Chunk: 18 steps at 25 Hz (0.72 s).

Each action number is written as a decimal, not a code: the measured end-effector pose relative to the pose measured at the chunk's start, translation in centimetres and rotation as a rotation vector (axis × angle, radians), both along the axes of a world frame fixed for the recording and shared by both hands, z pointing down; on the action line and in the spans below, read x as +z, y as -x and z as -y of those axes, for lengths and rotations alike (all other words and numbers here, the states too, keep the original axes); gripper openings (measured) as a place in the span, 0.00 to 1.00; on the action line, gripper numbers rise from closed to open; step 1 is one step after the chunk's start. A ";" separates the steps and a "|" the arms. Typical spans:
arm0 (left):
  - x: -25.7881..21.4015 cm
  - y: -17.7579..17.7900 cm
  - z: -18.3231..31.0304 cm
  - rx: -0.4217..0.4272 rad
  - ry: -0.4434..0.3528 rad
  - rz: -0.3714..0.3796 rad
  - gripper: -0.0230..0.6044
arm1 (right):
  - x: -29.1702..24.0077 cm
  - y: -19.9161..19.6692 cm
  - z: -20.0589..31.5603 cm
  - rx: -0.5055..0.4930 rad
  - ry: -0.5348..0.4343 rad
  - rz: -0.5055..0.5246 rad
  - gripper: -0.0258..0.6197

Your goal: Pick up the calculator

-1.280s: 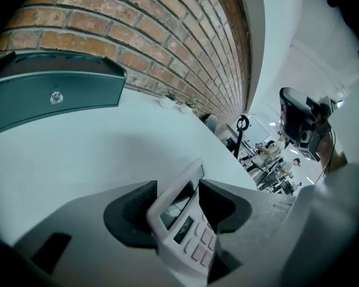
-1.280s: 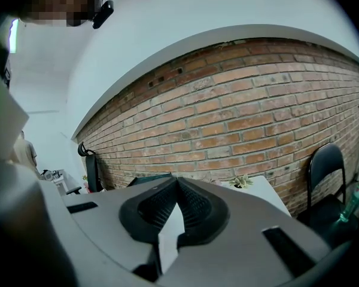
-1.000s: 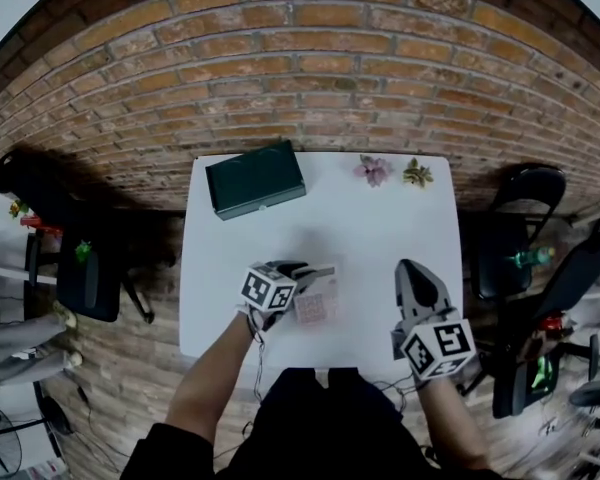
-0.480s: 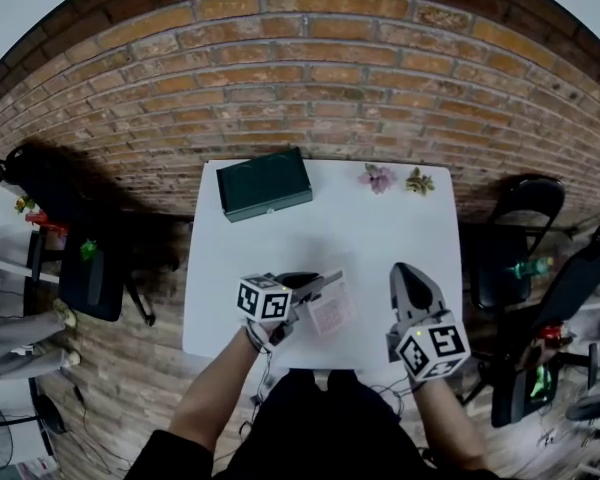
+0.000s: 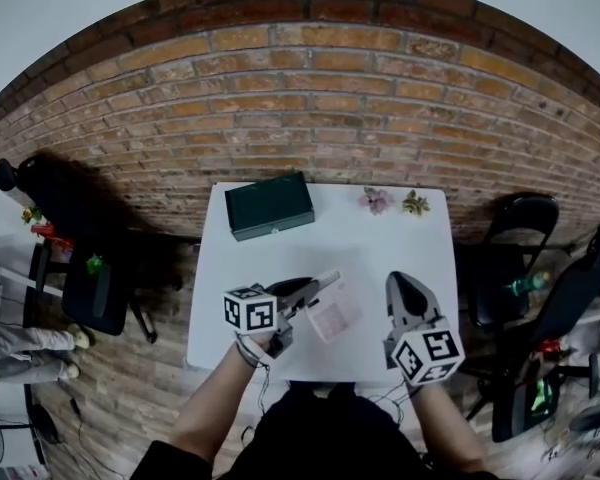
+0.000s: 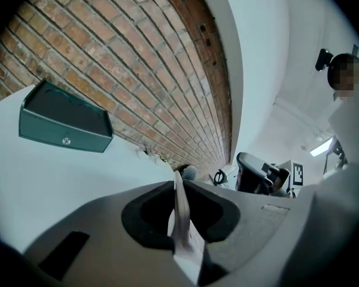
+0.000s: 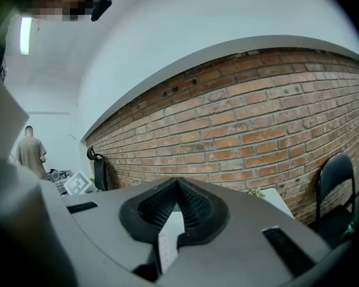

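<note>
White table [image 5: 390,233], calculator [image 5: 334,319] in left gripper [image 5: 327,280]

Grey left tool [image 5: 329,279] and grey right tool [image 5: 399,284], each with black ribbed pads [image 7: 195,208]. Each carries a white cube [image 5: 250,310] with black square markers. Thin cable [image 5: 262,386] hangs at left wrist. Dark sleeves [image 5: 163,459], dark top [image 5: 330,438].

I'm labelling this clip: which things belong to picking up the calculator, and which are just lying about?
In the job: calculator; left claw, shut on it.
Lying about: green box; pink flower; yellowish sprig.
</note>
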State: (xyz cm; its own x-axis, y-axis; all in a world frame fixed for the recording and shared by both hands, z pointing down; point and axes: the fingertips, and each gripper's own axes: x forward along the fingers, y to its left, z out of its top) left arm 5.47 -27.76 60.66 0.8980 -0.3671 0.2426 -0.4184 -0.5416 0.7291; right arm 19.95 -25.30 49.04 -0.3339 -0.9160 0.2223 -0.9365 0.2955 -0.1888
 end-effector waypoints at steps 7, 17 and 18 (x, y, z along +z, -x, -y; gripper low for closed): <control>-6.9 2.4 1.1 -0.128 -0.071 -0.078 0.11 | -3.0 0.4 0.6 -0.012 -0.057 -0.023 0.05; -17.3 5.4 1.3 -0.273 -0.160 -0.272 0.11 | -9.7 1.5 1.1 -0.051 -0.221 -0.074 0.05; -18.3 5.8 1.4 -0.280 -0.183 -0.279 0.11 | -10.2 1.8 1.2 -0.060 -0.235 -0.080 0.05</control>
